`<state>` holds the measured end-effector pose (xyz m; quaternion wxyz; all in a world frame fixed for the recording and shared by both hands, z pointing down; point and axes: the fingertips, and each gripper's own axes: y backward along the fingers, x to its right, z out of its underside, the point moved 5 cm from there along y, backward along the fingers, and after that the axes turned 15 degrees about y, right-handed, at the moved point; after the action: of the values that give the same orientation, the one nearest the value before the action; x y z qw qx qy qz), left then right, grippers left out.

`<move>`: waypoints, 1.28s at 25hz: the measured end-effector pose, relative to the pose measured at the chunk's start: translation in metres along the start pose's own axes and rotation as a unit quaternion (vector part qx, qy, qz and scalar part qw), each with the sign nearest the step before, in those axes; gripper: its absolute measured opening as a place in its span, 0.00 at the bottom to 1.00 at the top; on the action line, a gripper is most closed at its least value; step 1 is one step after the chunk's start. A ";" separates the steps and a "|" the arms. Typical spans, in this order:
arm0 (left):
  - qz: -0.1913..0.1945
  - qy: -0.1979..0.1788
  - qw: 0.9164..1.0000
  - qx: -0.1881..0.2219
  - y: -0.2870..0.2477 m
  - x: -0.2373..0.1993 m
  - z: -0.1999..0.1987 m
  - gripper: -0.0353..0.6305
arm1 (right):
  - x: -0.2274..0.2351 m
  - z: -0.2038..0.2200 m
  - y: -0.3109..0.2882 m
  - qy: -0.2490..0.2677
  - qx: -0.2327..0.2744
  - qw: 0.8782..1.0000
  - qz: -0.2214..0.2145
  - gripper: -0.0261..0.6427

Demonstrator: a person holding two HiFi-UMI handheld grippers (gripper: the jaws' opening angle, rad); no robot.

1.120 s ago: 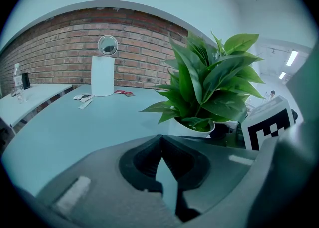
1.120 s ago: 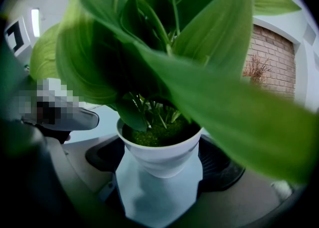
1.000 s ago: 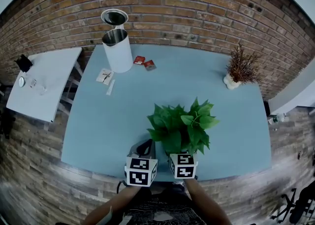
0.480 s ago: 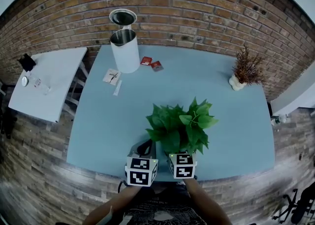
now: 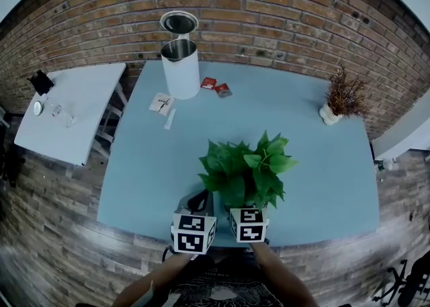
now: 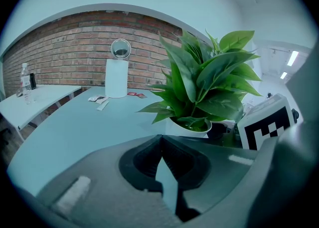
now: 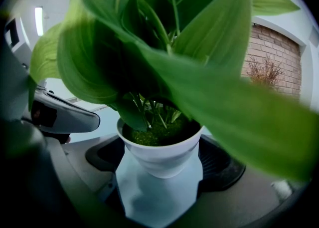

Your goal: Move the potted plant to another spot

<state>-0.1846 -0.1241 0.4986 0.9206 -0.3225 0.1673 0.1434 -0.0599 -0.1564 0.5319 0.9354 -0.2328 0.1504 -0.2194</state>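
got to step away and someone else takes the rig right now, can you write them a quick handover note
Grippers: the right hand-held gripper is shut on the white pot of the potted plant, which is upright. The left hand-held gripper has its jaws together and is empty, just beside the right one.
Where: the plant is over the near edge of the blue table. A white bin and a dried plant stand at the far end.
Done: pot gripped.
Left: carry it to the new spot, set it down upright, open the jaws.

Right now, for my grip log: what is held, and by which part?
The right gripper grips the potted plant by its white pot's sides; the left gripper holds nothing.
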 end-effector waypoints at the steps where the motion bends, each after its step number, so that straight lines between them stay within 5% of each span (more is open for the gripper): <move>1: 0.000 0.000 1.000 0.000 0.001 -0.002 0.000 0.05 | -0.003 -0.001 -0.001 0.000 0.000 1.000 -0.001 0.73; 32: -0.029 0.003 0.999 0.020 0.035 -0.061 -0.007 0.05 | -0.072 -0.035 -0.029 0.011 0.023 0.999 -0.040 0.73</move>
<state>-0.2540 -0.1120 0.4989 0.9300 -0.3092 0.1639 0.1123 -0.1454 -0.1577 0.5296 0.9294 -0.2147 0.1463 -0.2623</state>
